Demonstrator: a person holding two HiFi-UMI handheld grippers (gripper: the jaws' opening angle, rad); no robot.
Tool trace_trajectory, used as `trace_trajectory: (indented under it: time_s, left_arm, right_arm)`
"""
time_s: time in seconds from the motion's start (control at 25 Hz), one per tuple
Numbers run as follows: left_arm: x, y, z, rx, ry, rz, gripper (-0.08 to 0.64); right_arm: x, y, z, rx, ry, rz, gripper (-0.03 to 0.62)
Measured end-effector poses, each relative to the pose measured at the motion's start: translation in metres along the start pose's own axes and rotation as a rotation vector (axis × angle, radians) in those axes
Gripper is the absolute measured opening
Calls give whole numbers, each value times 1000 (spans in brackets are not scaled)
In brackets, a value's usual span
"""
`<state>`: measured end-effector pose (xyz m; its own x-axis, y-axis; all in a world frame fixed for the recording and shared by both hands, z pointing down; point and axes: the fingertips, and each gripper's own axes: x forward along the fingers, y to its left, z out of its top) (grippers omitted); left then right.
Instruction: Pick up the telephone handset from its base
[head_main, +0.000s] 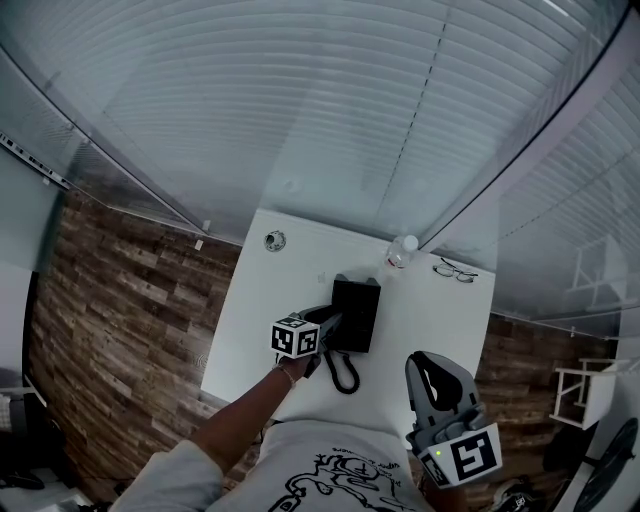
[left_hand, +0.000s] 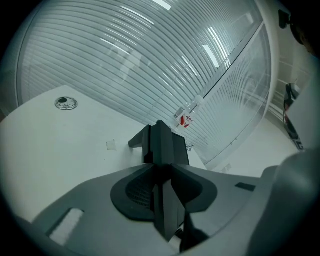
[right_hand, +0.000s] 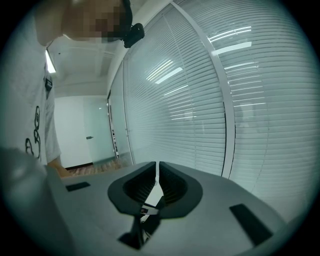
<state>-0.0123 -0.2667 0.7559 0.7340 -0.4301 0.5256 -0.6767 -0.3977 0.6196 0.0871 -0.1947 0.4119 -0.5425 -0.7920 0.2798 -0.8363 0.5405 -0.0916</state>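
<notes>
Handset (left_hand: 162, 142), black, slab-shaped, clamped in left gripper (left_hand: 161, 170).

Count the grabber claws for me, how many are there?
2. The left gripper is closed on the black handset at the telephone. The right gripper hangs empty at the bottom right, near the person's shirt. None looks hidden.

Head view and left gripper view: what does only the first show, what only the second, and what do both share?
Only the head view: black-framed glasses, a black coiled cord, the grey right gripper and brown wooden floor.
Only the left gripper view: the jaws of the left gripper closed on the black telephone handset, and the red label of the clear plastic bottle.
Both: the white table, its round silver disc, the bottle itself and the glass wall with blinds.
</notes>
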Motion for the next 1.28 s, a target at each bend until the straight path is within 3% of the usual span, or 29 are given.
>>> trace_trajectory:
  time_s: [0.76,1.28]
  left_arm:
    - [-31,-26,10,14,-68,-17,69]
    - [-71,-74,33,68,-165,-61,66]
  right_arm:
    - [-25,9,11,-16,-46,-15,18]
    - [-46,14,14,-36,-81,-25,18]
